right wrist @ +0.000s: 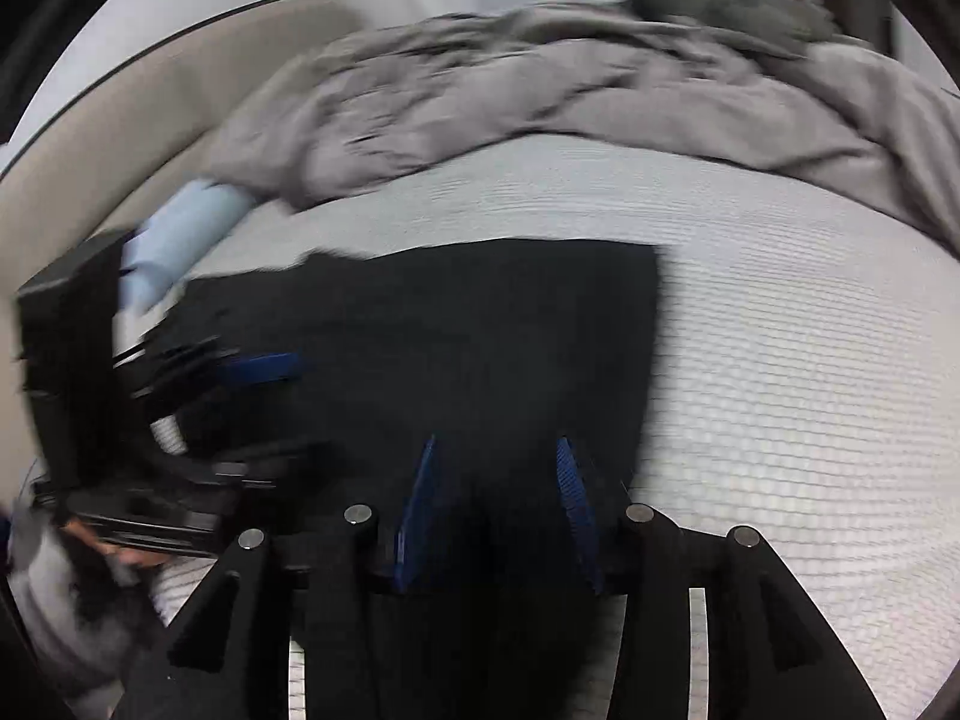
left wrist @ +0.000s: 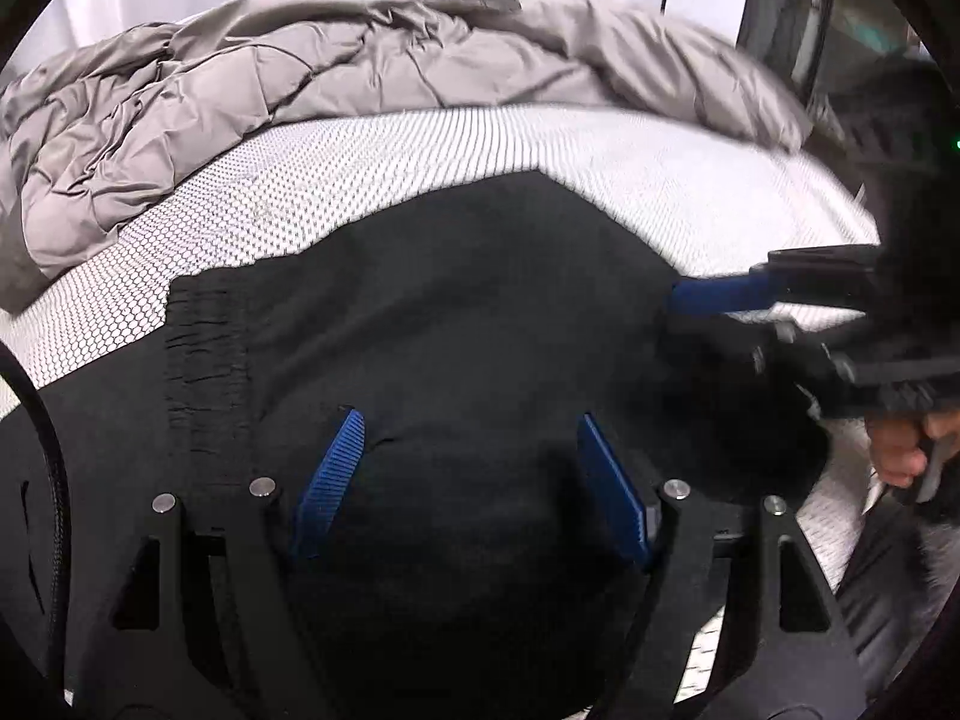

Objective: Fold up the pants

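Nearest in left wrist view: left gripper [left wrist: 474, 480] spread wide, blue pads either side of a raised hump of black cloth; pads look clear of the fabric, not pressing, though black on black hides the contact. Angled steeply down over the near part of the pants [left wrist: 432, 312].

Right wrist view, blurred: right gripper [right wrist: 498, 504] part-spread, dark cloth between the fingers; grip or mere overlap impossible to tell from blur. Also tilted steeply down, near the pants' right near corner. Seen from the left camera, right gripper [left wrist: 714, 294] comes in from the right edge, blue finger low over the pants' right side, person's hand [left wrist: 906, 450] on the handle just behind.

Pants: black, lying flat on the bed [left wrist: 690, 192], already doubled into a broad block, gathered elastic waistband [left wrist: 204, 360] at the left end. Judged soft, light, limp; no stiffness, will sag and drag if lifted by one point. Knit-looking surface, likely grippy on ribbed pads, may cling to the textured mattress cover. Best holds: two corners of one edge, or the thicker waistband, pinched through all layers so the fold does not slide apart.

Farther: bare white patterned mattress past the pants. Farthest: rumpled grey duvet [left wrist: 252, 96] bunched across the back, well apart from the pants.
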The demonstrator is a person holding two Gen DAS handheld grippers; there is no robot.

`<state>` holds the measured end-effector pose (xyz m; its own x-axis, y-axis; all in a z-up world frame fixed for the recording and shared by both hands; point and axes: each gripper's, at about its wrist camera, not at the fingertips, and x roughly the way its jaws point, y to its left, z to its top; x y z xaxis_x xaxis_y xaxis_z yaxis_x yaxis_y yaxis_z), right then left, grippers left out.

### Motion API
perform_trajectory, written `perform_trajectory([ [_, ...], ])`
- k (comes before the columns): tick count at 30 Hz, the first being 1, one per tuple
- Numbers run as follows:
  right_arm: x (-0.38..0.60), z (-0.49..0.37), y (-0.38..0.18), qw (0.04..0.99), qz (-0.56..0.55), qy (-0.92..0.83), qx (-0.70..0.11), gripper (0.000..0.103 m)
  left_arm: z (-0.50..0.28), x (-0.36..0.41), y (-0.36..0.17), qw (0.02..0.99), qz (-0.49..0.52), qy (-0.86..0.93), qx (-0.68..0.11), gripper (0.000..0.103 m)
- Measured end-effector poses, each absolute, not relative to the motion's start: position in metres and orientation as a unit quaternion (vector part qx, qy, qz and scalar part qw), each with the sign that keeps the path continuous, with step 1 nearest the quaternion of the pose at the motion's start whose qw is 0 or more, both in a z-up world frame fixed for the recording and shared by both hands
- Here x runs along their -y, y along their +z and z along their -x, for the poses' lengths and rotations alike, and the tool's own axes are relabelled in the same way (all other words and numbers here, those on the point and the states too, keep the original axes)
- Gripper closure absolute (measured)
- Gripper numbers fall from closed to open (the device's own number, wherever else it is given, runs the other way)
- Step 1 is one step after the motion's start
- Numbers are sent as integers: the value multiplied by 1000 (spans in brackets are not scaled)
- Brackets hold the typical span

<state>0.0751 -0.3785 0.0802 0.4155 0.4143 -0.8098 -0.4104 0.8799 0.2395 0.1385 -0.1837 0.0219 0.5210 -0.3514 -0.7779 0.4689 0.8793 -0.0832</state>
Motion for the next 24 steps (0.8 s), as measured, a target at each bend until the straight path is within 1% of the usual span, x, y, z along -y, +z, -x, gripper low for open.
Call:
perform_trajectory([
  [2,361,-76,59,823,40,241,-512,61,-136,184,15,863,-90,-237,-438,32],
  [3,354,-71,51,823,81,239,-510,61,-135,183,13,861,-97,-237,-440,32],
  [5,354,-64,50,826,126,229,-500,62,-133,175,11,856,-109,-238,-445,32],
  [9,385,-54,59,833,155,176,-501,62,-126,157,8,855,-113,-245,-443,32],
  [11,386,-59,64,835,141,180,-501,61,-123,152,13,860,-108,-240,-437,32],
  [14,388,-67,79,850,88,186,-484,61,-123,152,27,867,-68,-260,-421,32],
  [17,368,-78,87,860,64,201,-464,61,-131,166,29,866,-69,-261,-421,32],
  [20,346,-94,67,843,80,205,-491,61,-144,182,10,854,-100,-241,-450,32],
  [22,332,-100,48,832,128,192,-505,62,-143,182,4,854,-117,-246,-444,32],
  [24,331,-99,46,831,160,182,-500,62,-137,174,5,855,-123,-242,-441,32],
])
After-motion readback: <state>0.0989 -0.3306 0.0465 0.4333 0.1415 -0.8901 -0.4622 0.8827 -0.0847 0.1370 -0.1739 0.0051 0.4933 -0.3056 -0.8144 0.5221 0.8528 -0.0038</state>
